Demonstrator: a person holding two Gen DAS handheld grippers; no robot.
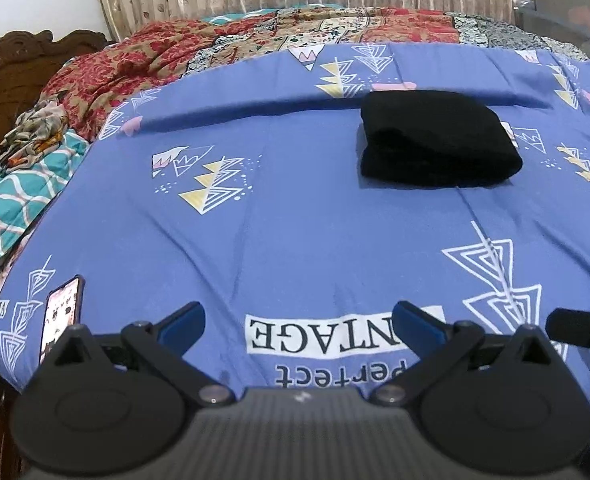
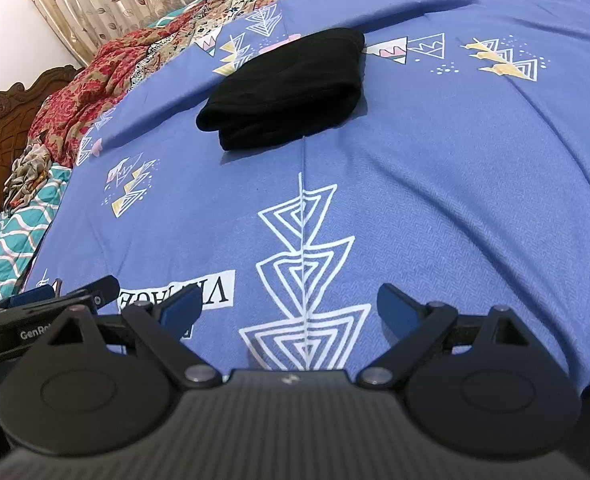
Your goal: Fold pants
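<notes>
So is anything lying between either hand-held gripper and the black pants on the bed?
Nothing visible. Only bare blue bedspread lies between the open right hand-held gripper, the open left hand-held gripper and the folded black pants. The phone sits off left.

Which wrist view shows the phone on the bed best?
Left wrist view: the phone lies lit at the blue bedsheet's near-left edge. In the right wrist view the left gripper's body covers that corner, so the phone is not seen.
</notes>
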